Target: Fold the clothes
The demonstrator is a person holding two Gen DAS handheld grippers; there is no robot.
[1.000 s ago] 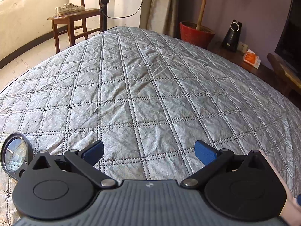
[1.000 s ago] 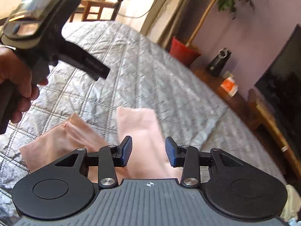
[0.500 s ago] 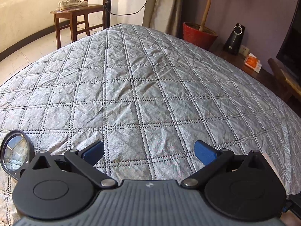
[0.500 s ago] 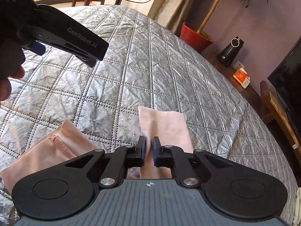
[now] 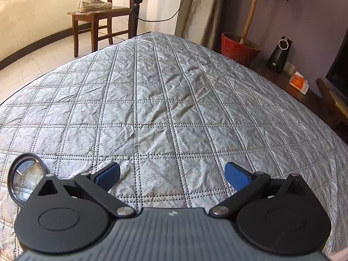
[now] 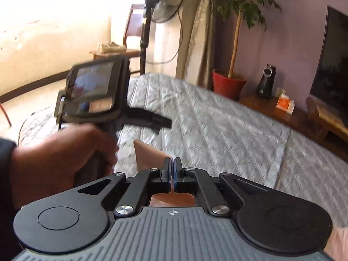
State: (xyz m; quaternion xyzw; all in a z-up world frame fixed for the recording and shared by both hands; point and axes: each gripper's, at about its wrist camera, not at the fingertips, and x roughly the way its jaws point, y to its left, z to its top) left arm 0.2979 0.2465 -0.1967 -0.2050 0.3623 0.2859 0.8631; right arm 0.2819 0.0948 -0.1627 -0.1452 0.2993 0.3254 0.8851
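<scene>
Right wrist: pink cloth (image 6: 150, 156) between hand-held gripper (image 6: 173, 171) pads.

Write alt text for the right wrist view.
The right gripper is shut on a pink garment above a grey quilted bed. To its left, a hand holds the left gripper.

Daylight flooded in from the upper left in both views, washing the pale wall (image 6: 43, 32) out to near white in the right wrist view. The left wrist view was sharp, with crisp stitching on the quilted bedcover (image 5: 163, 108), which gleamed faintly. The right wrist view was smeared by motion: the left gripper (image 6: 152, 124) and the hand (image 6: 65, 152) gripping it were blurred. Fisheye distortion bent the room's edges and the television (image 6: 330, 69).
</scene>
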